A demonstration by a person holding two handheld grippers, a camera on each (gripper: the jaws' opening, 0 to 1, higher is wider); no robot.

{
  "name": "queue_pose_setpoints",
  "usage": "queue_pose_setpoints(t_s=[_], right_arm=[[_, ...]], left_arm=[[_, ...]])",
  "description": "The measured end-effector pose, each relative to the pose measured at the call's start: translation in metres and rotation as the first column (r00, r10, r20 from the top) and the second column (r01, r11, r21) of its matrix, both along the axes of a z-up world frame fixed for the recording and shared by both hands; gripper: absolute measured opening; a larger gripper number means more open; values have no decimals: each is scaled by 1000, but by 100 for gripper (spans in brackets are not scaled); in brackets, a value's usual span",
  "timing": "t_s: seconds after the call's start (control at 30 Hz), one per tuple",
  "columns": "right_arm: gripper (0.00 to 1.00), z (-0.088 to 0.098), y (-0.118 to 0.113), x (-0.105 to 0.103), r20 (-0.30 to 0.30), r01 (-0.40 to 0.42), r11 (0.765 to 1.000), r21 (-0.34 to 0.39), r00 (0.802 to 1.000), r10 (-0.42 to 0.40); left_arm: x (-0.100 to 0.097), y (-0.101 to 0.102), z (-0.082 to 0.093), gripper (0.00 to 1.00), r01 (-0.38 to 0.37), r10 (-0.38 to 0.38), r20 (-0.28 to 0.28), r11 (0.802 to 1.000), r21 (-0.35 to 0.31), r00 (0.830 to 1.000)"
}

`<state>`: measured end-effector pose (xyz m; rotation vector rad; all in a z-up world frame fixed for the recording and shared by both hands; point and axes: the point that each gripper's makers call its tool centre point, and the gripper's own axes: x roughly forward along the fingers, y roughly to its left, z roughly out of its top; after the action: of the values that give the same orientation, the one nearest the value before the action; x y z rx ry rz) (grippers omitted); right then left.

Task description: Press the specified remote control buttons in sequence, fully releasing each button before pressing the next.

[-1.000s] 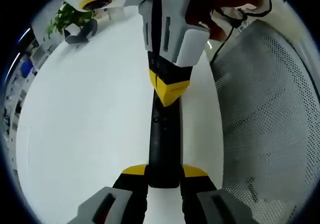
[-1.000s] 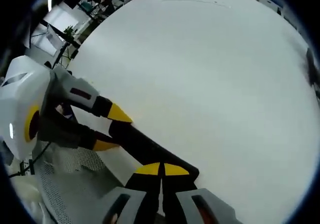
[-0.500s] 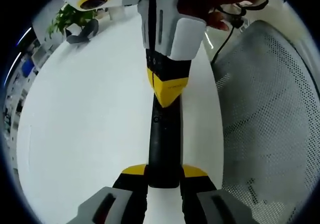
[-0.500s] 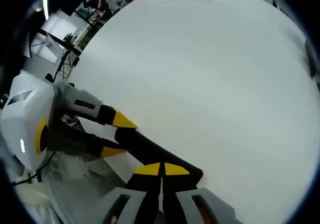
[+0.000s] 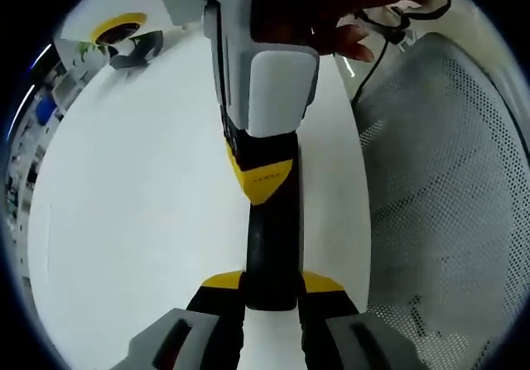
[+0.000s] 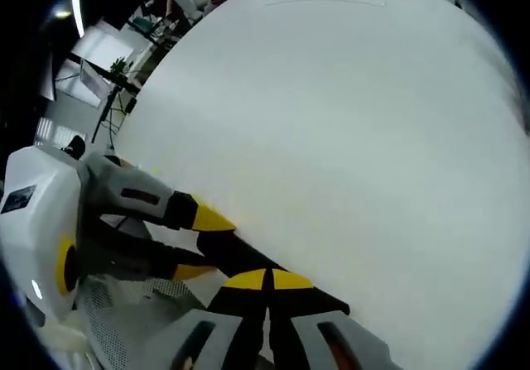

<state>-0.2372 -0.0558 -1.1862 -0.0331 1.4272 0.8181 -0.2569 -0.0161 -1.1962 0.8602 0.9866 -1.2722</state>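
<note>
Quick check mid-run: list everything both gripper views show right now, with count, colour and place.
remote control: 1, black, over the table's edge, clamped at one end by the left gripper, right gripper's tips on it
table: 1, white, under both grippers
mesh chair: 1, white, beside the table
potted plant: 1, green, far table edge
left gripper: 1, yellow-tipped, shut on the remote
right gripper: 1, yellow-tipped, tips together
hand: 1, holding the right gripper
</note>
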Motion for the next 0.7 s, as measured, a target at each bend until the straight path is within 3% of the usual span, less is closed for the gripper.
queue_pose_setpoints(t_s=[0.7], right_arm=[[0, -4, 0, 2, 1, 28, 999, -21, 1000, -28]], left_arm=[[0, 0, 0, 22, -10, 10, -5, 1000, -1, 1000]])
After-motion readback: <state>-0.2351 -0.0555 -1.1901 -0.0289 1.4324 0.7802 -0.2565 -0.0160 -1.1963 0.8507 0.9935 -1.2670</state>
